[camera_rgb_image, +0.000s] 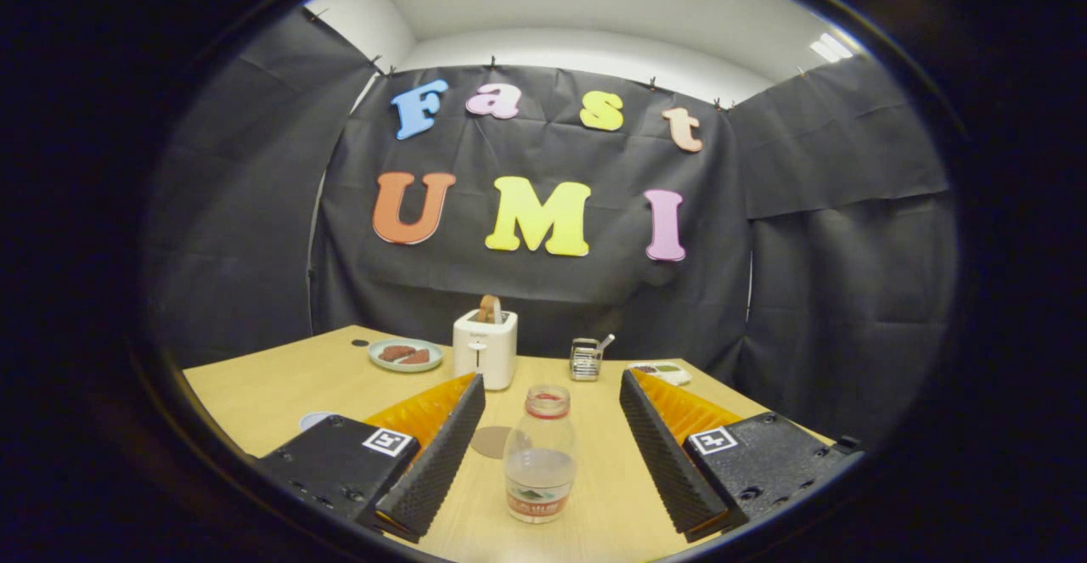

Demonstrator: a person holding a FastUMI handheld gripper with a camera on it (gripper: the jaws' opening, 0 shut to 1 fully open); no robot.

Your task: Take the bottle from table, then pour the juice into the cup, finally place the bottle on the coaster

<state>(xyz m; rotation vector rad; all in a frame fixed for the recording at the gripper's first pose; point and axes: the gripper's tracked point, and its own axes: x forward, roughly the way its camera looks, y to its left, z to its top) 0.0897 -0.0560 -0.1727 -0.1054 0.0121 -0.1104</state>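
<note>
Bottle (540,453) stood upright on the wooden counter (255,393), between the two fingers of the gripper (543,427) and free of both. It was clear plastic with a label band low on its body and a reddish ring at its neck; clear liquid filled roughly its lower half. Whether a cap sat on it could not be told.

The gripper was spread wide, its ribbed black fingers (437,461) angled outward, with a clear gap on each side of the bottle. Orange panels backed the fingers, and each black finger block carried a small square marker.

Just behind the bottle, toward the left finger, a flat round brownish coaster (492,441) lay on the counter, partly hidden by the bottle. A pale blue rim, probably the cup (316,419), peeked out beside the left finger block; little of it showed.

Farther back, a white toaster (484,348) stood with a slice of bread (489,309) poking up from its slot. To its left lay a light green plate (406,355) holding dark reddish pieces of food. To the toaster's right stood a small metal rack (585,359) with a handle sticking up, and beyond that a shallow white dish (661,371) with something in it, too small to make out.
</note>
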